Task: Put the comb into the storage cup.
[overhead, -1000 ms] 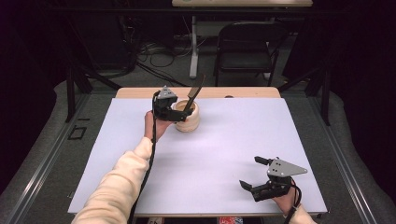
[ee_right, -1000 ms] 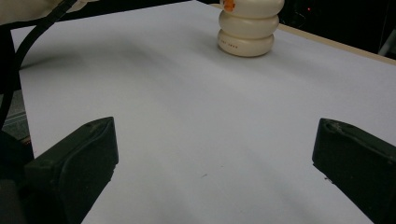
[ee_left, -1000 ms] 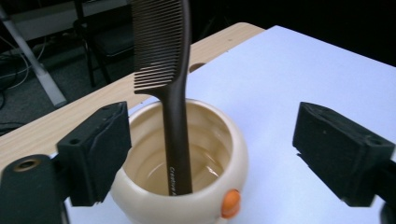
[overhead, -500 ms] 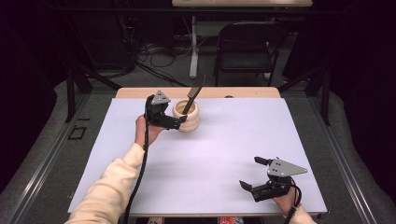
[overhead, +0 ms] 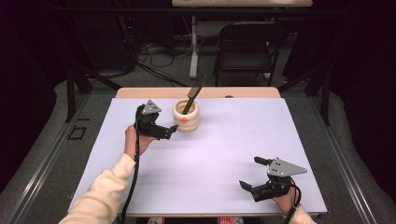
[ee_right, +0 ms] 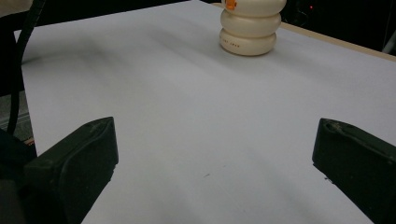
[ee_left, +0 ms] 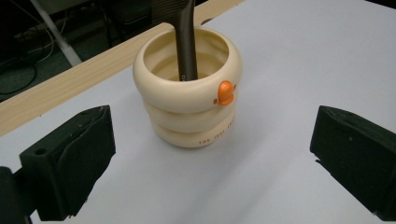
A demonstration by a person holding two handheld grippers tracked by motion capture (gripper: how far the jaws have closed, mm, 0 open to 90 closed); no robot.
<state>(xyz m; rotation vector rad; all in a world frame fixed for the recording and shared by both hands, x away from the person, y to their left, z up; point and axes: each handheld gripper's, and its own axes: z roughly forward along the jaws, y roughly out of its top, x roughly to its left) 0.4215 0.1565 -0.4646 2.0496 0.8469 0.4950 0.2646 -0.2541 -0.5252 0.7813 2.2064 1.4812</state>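
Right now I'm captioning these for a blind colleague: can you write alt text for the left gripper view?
A cream ribbed holder with a small orange knob stands on a white table sheet, a dark utensil handle leaning inside it. The left gripper faces it with its two black jaws wide open, either side and short of the holder, touching nothing.

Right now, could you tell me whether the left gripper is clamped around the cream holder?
No, the left gripper has its jaws wide apart, and the cream holder stands free on the table beyond them.
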